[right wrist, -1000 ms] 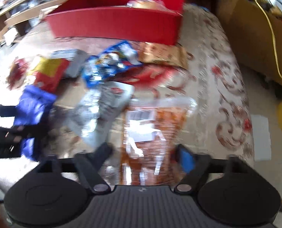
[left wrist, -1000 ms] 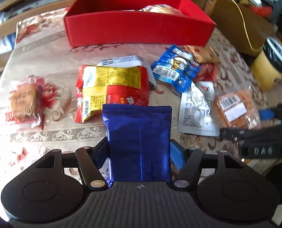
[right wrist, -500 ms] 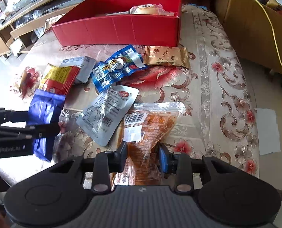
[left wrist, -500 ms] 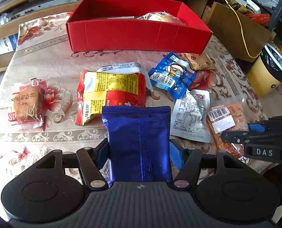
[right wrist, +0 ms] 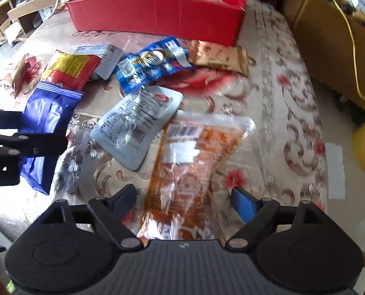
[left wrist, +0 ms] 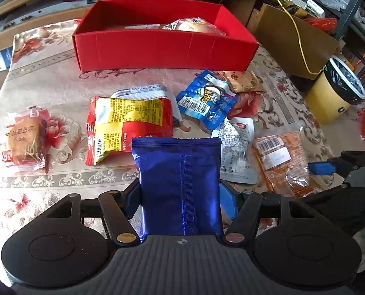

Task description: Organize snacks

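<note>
Left gripper jaws clamp the blue packet; right gripper jaws opening astride the orange packet, so centre it between them before closing.

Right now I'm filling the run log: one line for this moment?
left hand-held gripper: shut on blue packet | right hand-held gripper: opening, orange packet between, unpressed | red box: some snacks in

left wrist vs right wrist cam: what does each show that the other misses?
Left wrist only: yellow bin with black rim, and the left gripper shut on the blue foil packet.

Right wrist only: the right gripper opening, pads off the orange clear-plastic packet between them.

Both: red cardboard box, white pouch, floral tablecloth.
</note>
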Tool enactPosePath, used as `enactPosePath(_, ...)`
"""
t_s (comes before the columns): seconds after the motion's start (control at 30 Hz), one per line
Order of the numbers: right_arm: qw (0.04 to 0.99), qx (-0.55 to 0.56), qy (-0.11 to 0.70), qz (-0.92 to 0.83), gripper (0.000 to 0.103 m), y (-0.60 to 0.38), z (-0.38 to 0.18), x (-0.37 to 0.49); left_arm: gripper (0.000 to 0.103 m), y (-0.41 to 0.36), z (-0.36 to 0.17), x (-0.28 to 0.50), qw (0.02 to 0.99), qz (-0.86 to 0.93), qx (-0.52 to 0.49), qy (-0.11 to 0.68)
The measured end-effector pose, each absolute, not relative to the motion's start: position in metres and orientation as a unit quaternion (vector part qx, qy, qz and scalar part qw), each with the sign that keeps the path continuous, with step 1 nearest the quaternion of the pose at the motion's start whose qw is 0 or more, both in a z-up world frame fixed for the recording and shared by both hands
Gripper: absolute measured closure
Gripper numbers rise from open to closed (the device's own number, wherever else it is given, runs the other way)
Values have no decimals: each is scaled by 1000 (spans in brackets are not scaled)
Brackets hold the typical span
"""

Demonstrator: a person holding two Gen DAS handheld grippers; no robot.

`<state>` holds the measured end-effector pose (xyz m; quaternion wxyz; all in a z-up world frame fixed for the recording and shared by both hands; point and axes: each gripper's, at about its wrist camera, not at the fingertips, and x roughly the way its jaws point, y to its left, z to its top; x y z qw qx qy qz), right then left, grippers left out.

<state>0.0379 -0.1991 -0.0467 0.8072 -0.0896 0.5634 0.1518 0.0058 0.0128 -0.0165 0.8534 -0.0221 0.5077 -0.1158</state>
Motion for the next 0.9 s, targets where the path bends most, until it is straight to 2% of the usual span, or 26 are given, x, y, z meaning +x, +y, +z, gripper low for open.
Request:
enactPosePath(0.03,806,-85,565,157,41,-202,-45,37,32,14,-17,6,853,-116,-23,508)
enactPosePath(0.17,801,-89,568,167,51,-204,-44,31,32,13,-16,6,852,-117,-23,510)
enactPosePath(0.4,810,-70,555,175,55,-208,-33,24,32,11,-16,5,852,-119,-22,509)
enactPosePath(0.43,814,-77,549,176,69,-207,-31,22,32,11,-17,5,852,-119,-22,509)
enactPosePath(0.53,814,-53,548,183,74,-211,-27,24,32,11,-17,5,852,-120,-21,510)
enactPosePath(0.7,809,-40,559,176,71,-212,-32,32,32,10,-18,5,850,-123,-18,512)
enactPosePath(0.73,806,-29,566,171,65,-213,-35,35,32,10,-18,5,850,-123,-18,513)
enactPosePath(0.8,803,-10,573,162,63,-217,-34,35,32,9,-19,5,849,-122,-19,513)
enactPosePath(0.83,805,-10,572,159,59,-217,-33,34,32,10,-18,5,849,-123,-20,513)
enactPosePath(0.9,804,-20,574,153,42,-213,-31,28,33,10,-18,6,849,-123,-21,513)
